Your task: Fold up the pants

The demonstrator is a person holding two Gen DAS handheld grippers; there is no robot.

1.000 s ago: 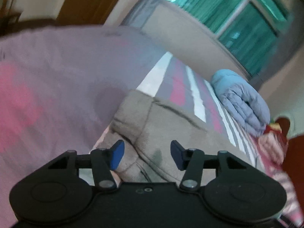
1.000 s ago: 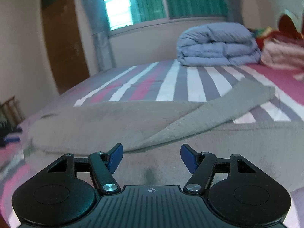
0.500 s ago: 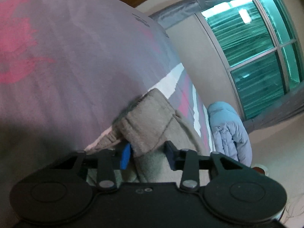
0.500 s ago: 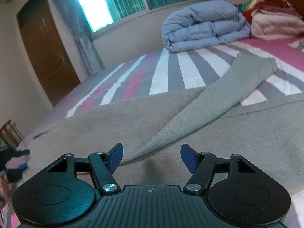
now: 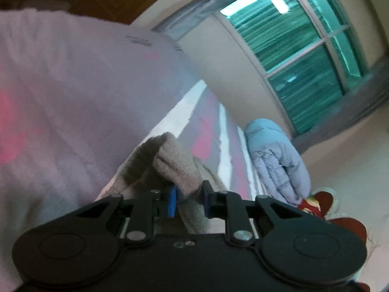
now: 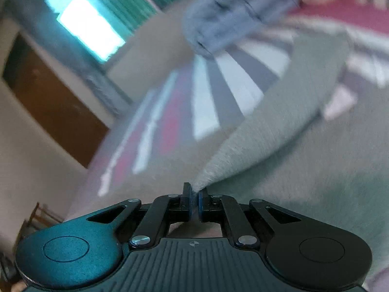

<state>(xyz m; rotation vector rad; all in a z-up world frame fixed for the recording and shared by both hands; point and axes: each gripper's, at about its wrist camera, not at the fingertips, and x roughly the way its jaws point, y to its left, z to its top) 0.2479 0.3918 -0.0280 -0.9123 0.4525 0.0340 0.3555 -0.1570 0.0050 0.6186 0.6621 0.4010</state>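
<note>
The grey fleece pants (image 6: pixel 304 146) lie spread on a striped bed. In the left wrist view my left gripper (image 5: pixel 188 200) is shut on a thick bunched end of the pants (image 5: pixel 175 165), which stands up between the blue pads. In the right wrist view my right gripper (image 6: pixel 194 200) is shut on the tip of a folded-over pant leg edge (image 6: pixel 262 141) that runs up and to the right from the pads. The view is blurred by motion.
The bed sheet (image 6: pixel 204 92) has white, grey and pink stripes. A folded blue-grey duvet (image 5: pixel 277 160) lies at the far end, also in the right wrist view (image 6: pixel 233 17). Red and pink bedding (image 5: pixel 323 202) lies beside it. A window (image 5: pixel 299 56) and wooden door (image 6: pixel 48 107) stand beyond.
Both grippers have closed on the pants: the left on the bunched end, the right on the folded leg edge. The right camera has tilted and is now blurred by motion.
</note>
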